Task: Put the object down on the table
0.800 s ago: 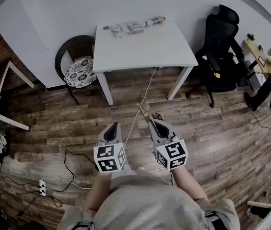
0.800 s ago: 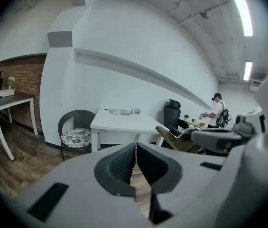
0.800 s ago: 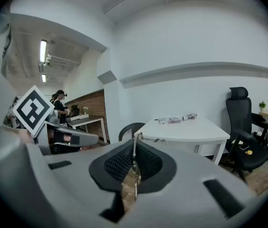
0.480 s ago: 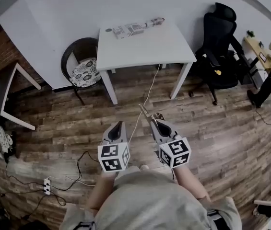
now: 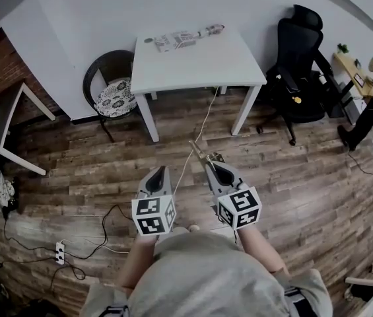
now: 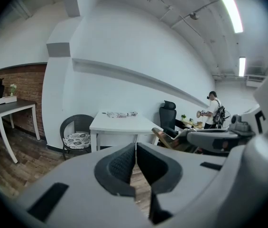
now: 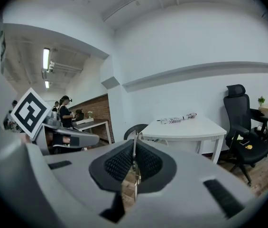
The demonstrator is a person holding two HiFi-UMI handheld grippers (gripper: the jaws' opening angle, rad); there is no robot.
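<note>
Right gripper [image 7: 134, 164] is clamped down tight on a thin flat stick [image 5: 197, 152], pads pressing both faces near its near end, and the long free end pokes out ahead and a touch left. The left gripper [image 6: 136, 161] sits just beside it, jaws together, nothing in them. Both hang over the wooden floor [image 5: 292, 177], and the white counter [image 5: 203, 68] is well apart on the far side, with only some packets [image 5: 179, 39] along its far edge. The stick looks light and stiff, probably smooth, so it could pivot in a grip this close to one end. I'd say keep this hold on the flat faces and let the free tip meet the counter first.
</note>
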